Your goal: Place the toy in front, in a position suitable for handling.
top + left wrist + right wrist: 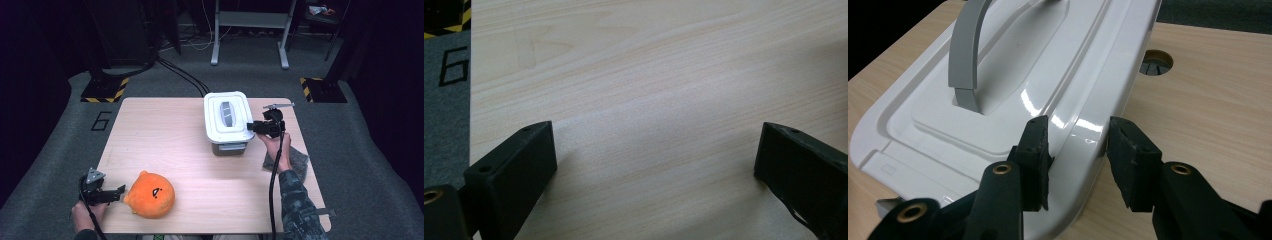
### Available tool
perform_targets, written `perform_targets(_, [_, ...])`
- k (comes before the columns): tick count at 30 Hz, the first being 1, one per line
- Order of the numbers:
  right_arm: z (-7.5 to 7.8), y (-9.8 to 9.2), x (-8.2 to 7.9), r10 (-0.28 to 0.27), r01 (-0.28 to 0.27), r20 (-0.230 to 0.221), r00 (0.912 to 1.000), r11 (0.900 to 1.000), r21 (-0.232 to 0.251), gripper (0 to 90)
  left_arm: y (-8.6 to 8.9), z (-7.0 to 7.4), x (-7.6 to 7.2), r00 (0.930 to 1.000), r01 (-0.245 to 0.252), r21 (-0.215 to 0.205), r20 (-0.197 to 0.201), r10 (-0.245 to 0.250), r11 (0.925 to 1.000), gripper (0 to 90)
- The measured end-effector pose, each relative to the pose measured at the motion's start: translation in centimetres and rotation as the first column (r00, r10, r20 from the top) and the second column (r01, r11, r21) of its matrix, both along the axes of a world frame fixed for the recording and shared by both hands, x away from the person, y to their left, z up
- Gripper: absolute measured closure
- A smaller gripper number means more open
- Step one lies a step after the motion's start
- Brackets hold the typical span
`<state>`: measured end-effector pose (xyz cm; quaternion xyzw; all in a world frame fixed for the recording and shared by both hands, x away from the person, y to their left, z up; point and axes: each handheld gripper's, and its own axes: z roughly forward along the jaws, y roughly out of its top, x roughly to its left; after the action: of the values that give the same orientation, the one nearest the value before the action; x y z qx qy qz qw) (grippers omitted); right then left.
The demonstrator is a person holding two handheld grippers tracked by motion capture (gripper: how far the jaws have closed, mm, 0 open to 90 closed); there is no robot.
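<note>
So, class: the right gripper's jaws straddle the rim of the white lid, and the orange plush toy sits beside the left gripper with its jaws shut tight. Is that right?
Not quite. The left gripper is open: the left gripper view shows its jaws wide apart over bare table. The rest stands: the right gripper straddles the white lid's rim, and the orange plush toy sits beside the left gripper.

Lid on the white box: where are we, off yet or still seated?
Done: nothing yet; the lid sits flat on the white box. In hand: the right gripper straddles the lid's rim, one jaw above and one outside; whether the pads press, I can't tell. Left: lifting the lid, probably. The left gripper stands open over bare table beside the orange plush toy, untouched.
</note>
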<state>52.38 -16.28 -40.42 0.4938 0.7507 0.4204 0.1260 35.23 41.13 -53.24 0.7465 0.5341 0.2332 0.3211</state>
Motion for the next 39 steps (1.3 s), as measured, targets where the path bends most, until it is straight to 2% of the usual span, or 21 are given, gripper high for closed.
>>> perform_targets(16, [0.0,1.4,-0.3,0.045,-0.045,-0.014,0.9989,0.999,0.008,60.2,0.0,0.0,0.0,1.0,0.0,0.001,0.0,0.0,1.0,3.1])
perform_targets(27, [-0.1,2.5,-0.6,0.057,-0.056,-0.021,0.9982,0.998,0.018,58.5,0.0,0.0,0.0,1.0,0.0,0.001,0.0,0.0,1.0,3.1])
perform_targets(29, [-0.1,2.7,-0.6,0.067,-0.067,-0.01,0.9977,0.998,0.018,58.0,0.0,0.0,0.0,1.0,0.0,0.001,0.0,0.0,1.0,3.1])
perform_targets(34, [-0.1,3.3,-0.8,0.068,-0.067,-0.023,0.9974,0.997,0.026,57.6,0.0,0.0,0.0,1.0,0.0,0.0,0.0,0.0,1.0,3.1])
perform_targets(38, [-0.2,3.8,-0.7,0.078,-0.078,-0.012,0.9969,0.997,0.026,57.2,0.0,0.0,0.0,1.0,0.0,0.0,0.0,0.0,1.0,3.1])
perform_targets(39, [-0.2,4.0,-0.8,0.074,-0.073,-0.023,0.997,0.997,0.031,57.0,0.0,0.0,0.0,1.0,0.0,0.0,0.0,0.0,1.0,3.1])
